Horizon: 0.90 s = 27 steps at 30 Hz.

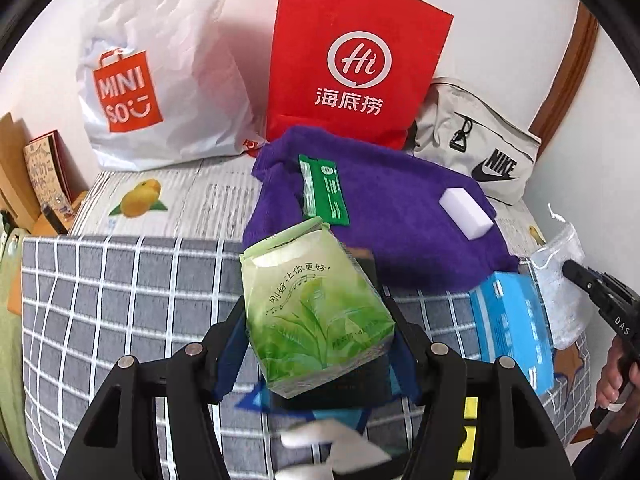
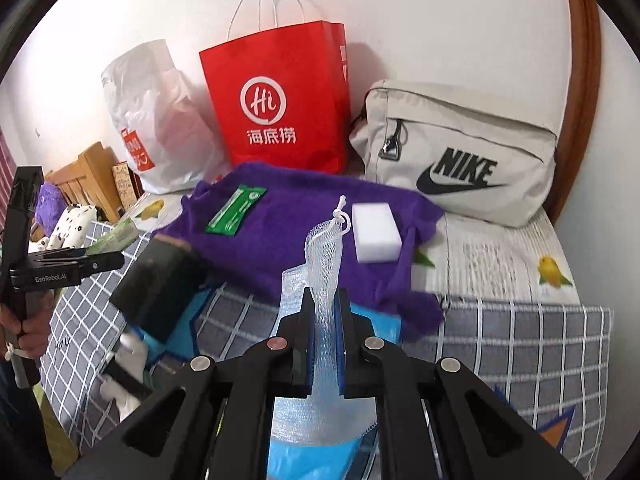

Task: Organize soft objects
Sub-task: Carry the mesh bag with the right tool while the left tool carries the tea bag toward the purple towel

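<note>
My left gripper (image 1: 316, 320) is shut on a green tissue pack (image 1: 308, 280), held tilted above the grey checked quilt (image 1: 120, 300). My right gripper (image 2: 324, 300) is shut on a white mesh net bag (image 2: 322, 256) that stands up between its pads. Behind both lies a purple towel (image 2: 300, 240) with a white sponge block (image 2: 376, 232) and a flat green packet (image 2: 236, 210) on it. In the right wrist view the left gripper (image 2: 102, 260) shows at the left edge with the tissue pack (image 2: 116, 236). The mesh bag (image 1: 560, 280) also hangs at the far right of the left wrist view.
A red paper bag (image 2: 280, 100), a white plastic shopping bag (image 2: 156, 120) and a beige Nike bag (image 2: 460, 152) lean on the wall at the back. A black pouch (image 2: 160, 292) and a blue pack (image 1: 512, 328) lie on the quilt. A wooden headboard (image 2: 88, 176) stands at left.
</note>
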Tool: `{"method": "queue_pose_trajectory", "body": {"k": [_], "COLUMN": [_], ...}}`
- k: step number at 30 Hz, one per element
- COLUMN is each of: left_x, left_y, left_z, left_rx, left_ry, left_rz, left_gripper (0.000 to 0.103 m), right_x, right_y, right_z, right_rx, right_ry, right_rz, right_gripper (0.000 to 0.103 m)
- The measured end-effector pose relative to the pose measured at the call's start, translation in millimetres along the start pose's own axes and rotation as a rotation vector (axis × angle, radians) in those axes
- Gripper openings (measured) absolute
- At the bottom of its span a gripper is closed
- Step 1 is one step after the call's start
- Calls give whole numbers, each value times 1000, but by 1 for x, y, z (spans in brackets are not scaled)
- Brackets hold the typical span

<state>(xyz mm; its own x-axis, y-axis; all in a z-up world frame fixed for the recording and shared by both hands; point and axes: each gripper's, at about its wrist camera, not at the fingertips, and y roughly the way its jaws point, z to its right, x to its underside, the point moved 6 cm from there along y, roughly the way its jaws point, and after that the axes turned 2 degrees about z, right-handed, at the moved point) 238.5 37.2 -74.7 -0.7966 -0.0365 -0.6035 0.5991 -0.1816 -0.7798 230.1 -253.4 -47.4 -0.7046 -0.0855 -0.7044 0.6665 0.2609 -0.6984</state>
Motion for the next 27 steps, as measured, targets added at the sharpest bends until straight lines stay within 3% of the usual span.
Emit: {"method": "queue_pose_trajectory", "body": {"k": [19,27], "left_x": [-62,-76], "left_y": [64,90], "left_z": [13,17], "left_rx": [-21,-28], "left_ry": [53,77], "left_rz": [-30,-58], "left_gripper": [61,60], "right_x": [-58,-61], "right_y": [85,134], "right_z": [11,3], "right_rx": [23,22], "right_ry": [-62,-135], "right_rz": [-24,-107], "right_gripper": [8,8]}}
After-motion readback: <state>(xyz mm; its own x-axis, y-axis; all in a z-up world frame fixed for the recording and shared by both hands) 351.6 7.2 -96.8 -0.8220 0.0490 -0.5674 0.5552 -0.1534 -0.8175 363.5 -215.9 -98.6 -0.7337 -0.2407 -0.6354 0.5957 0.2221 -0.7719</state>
